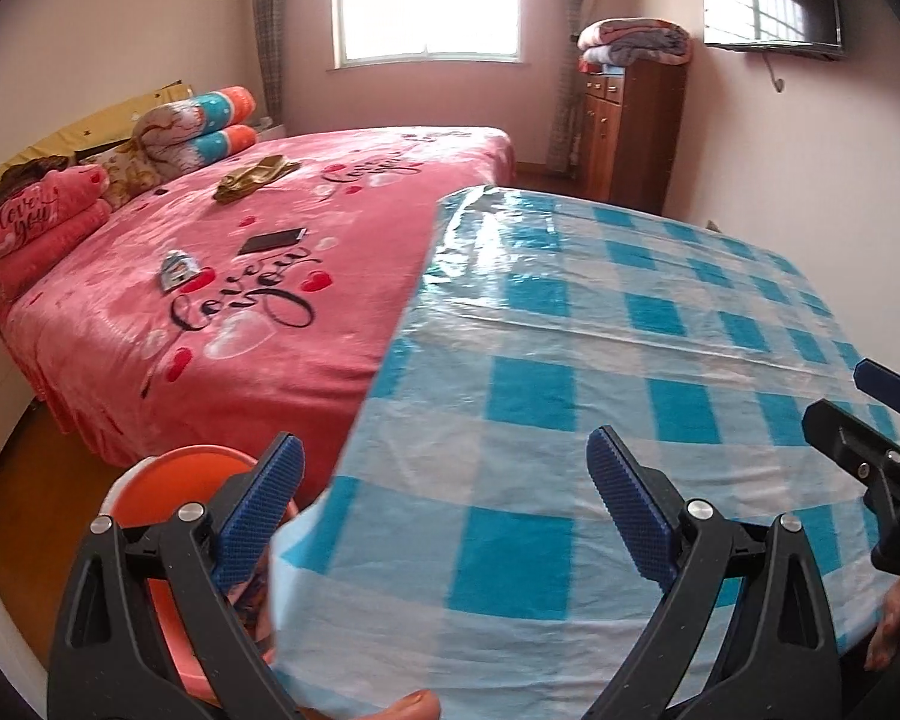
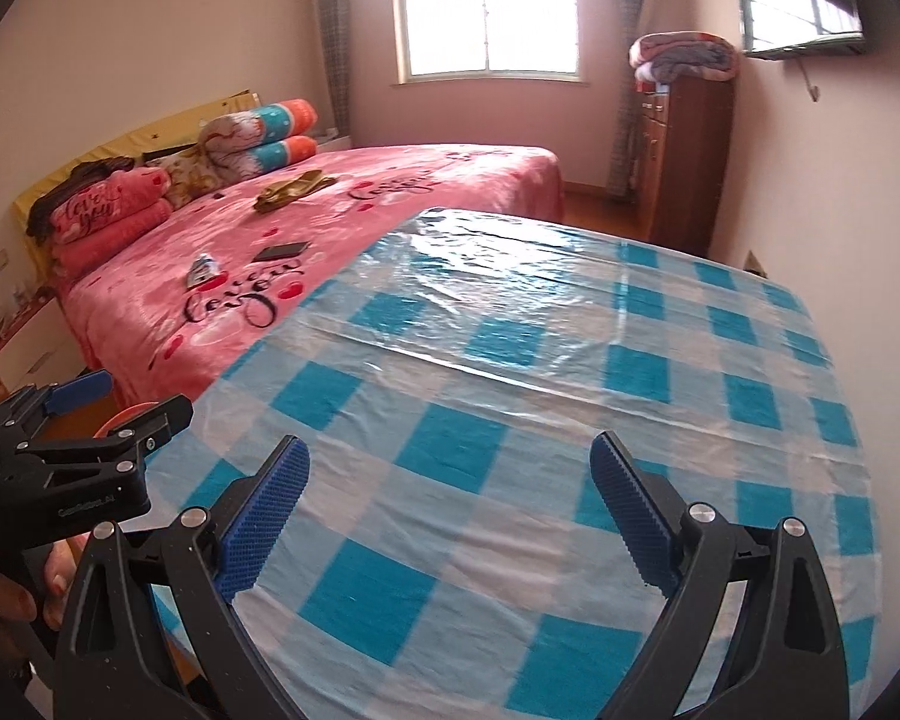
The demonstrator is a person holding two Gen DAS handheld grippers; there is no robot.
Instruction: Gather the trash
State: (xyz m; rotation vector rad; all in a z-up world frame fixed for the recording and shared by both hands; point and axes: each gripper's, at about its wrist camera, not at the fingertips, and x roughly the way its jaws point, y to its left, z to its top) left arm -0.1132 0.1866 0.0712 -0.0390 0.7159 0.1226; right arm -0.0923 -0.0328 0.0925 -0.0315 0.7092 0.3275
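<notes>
Left claw (image 1: 444, 480) and right claw (image 2: 450, 483), black frames, blue ridged pads (image 1: 262, 507), silver screws, bare skin

Desk (image 2: 510, 450) cover: blue-and-white check under a clear glossy film. Bed (image 1: 270, 312) blanket: pink, red hearts, black script lettering. Pillows (image 1: 36, 222): same pink with white script. Rolled quilts (image 1: 210, 126): teal, orange and floral. Bin (image 1: 180, 480): orange. Cabinet (image 2: 684, 144): dark reddish-brown wood. Crumpled item (image 1: 255, 177) on the bed: olive-gold. Both tongs (image 1: 444, 510) (image 2: 450, 516): black arms, blue textured pads.
</notes>
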